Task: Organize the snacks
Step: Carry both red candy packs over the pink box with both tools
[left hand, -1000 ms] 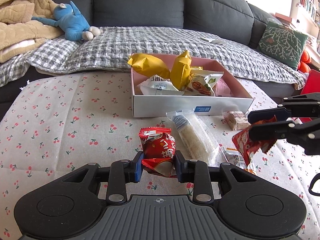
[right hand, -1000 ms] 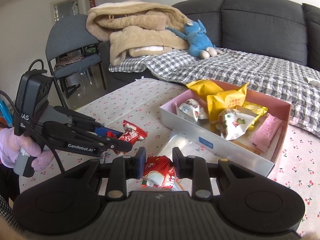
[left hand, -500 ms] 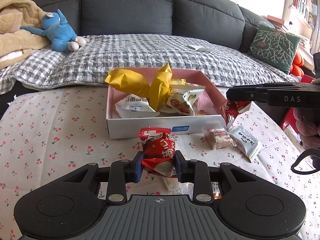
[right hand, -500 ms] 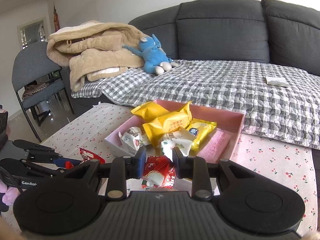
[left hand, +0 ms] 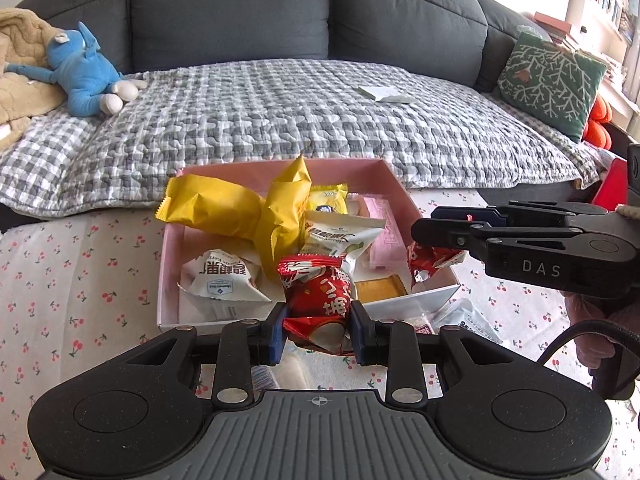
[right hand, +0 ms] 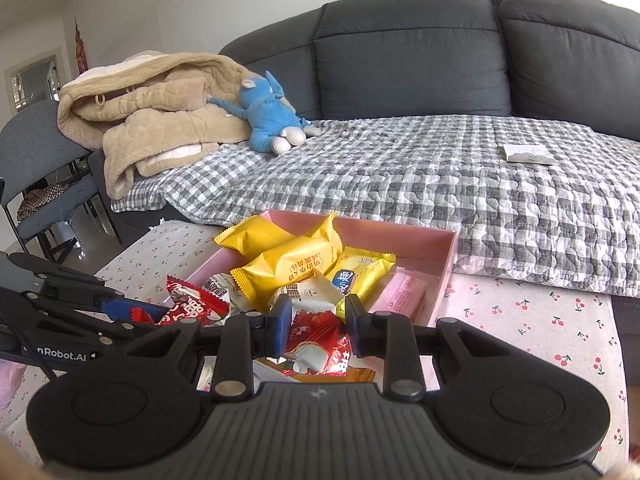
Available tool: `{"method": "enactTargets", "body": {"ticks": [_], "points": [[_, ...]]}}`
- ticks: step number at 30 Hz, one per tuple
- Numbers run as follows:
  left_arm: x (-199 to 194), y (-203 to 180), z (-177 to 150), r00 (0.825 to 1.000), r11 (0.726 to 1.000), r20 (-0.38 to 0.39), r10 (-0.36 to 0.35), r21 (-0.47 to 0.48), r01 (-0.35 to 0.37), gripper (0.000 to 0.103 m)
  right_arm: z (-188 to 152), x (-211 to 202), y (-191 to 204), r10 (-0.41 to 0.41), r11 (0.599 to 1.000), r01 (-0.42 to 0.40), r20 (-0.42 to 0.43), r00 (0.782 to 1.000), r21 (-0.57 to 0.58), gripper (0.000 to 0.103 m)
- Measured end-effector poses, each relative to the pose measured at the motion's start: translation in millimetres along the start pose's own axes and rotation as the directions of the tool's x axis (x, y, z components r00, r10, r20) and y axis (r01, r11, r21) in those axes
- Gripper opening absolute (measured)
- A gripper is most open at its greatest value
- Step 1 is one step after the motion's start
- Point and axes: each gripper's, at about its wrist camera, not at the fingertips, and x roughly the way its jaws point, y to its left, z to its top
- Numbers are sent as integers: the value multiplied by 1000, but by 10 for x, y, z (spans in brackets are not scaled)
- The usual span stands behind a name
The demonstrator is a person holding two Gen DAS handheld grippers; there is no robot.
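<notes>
A pink-lined white box (left hand: 397, 184) on the cherry-print table holds yellow, white and pink snack packets. My left gripper (left hand: 319, 330) is shut on a red snack packet (left hand: 320, 296), held above the box's near wall. My right gripper (left hand: 426, 226) comes in from the right, shut on a second red packet (left hand: 430, 262) that hangs over the box's right front corner. In the right wrist view that gripper (right hand: 318, 328) pinches its red packet (right hand: 316, 340) over the box (right hand: 444, 264). The left gripper (right hand: 136, 316) and its packet (right hand: 192, 304) are to the left of it.
A loose grey-white packet (left hand: 468, 320) lies on the table right of the box. Behind stands a dark sofa with a checked quilt (left hand: 320, 112), a blue plush toy (left hand: 80, 76), a green cushion (left hand: 548, 80) and a beige blanket (right hand: 152, 112). A chair (right hand: 36, 168) stands left.
Both grippers have closed in on the box, each still gripping its red packet. The left one rose to the near wall; the right one swung over the right front corner.
</notes>
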Motion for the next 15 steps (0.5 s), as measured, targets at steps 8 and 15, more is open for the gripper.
{"method": "enactTargets", "body": {"ticks": [8,15], "points": [[314,48,251,986,996,-166,-1,-89,-14,29,-25,80,-27,-19,1000,19,-24,1000,4,26],[503,131,327,975,987,-223,1,-159,-37,30,-5,128,-58,-18,1000,19,-23,1000,19,26]]}}
